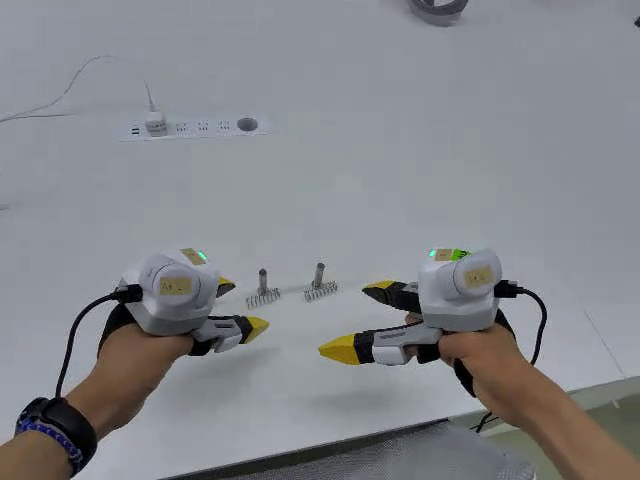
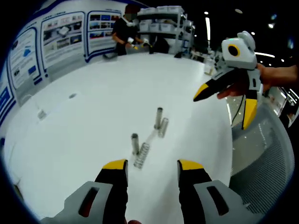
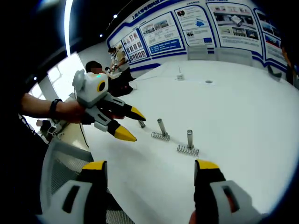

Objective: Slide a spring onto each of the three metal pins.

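Two short metal pins (image 1: pixel 263 279) (image 1: pixel 319 272) stand upright on the white table (image 1: pixel 400 170), each with a spring (image 1: pixel 263 297) (image 1: pixel 321 291) lying at its foot. The left gripper view shows the pins (image 2: pixel 135 142) (image 2: pixel 159 116) and springs (image 2: pixel 142 155) (image 2: pixel 163 127) ahead of my open left gripper (image 2: pixel 152 164). In the right gripper view, pins (image 3: pixel 161 126) (image 3: pixel 189 137) and springs (image 3: pixel 160 136) (image 3: pixel 188 150) lie beyond my open right gripper (image 3: pixel 150 164); a small metal piece (image 3: pixel 141 123) peeks out beside the left gripper (image 3: pixel 134 125). Both grippers (image 1: pixel 242 305) (image 1: pixel 347 318) hover empty, flanking the pins.
A white power strip (image 1: pixel 195 127) with a plugged-in cable lies at the back left. A grey round object (image 1: pixel 437 8) sits at the far edge. The table's near edge and a mesh chair (image 1: pixel 400 455) are just below my hands. People stand by the far wall (image 2: pixel 124 28).
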Available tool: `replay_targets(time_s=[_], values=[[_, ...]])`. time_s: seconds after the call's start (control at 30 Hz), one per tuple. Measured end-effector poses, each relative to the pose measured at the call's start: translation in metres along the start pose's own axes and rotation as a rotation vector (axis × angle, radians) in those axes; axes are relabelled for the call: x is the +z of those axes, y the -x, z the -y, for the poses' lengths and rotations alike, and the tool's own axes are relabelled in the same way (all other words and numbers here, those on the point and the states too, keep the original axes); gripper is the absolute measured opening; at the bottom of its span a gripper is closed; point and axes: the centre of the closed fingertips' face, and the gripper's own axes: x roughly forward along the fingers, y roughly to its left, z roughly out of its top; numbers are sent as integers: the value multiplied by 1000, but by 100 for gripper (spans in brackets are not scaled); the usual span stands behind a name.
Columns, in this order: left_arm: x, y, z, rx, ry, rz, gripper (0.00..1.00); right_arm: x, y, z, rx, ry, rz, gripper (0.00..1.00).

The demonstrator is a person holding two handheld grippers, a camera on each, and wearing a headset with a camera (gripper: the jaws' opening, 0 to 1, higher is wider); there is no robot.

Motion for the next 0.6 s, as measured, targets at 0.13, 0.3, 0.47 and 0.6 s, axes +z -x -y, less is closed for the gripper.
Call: replay_targets(time_s=[0.13, 0.3, 0.47, 0.6], values=[[-5, -12, -4, 18, 8, -17, 39, -2, 1, 1, -2, -7, -1, 77], [-10, -25, -8, 44, 33, -30, 33, -4, 3, 1, -1, -11, -7, 77], [-15, -36, -10, 63, 49, -47, 28, -6, 4, 1, -2, -16, -11, 77], [-17, -42, -11, 74, 47, -57, 26, -7, 6, 2, -4, -23, -9, 77]])
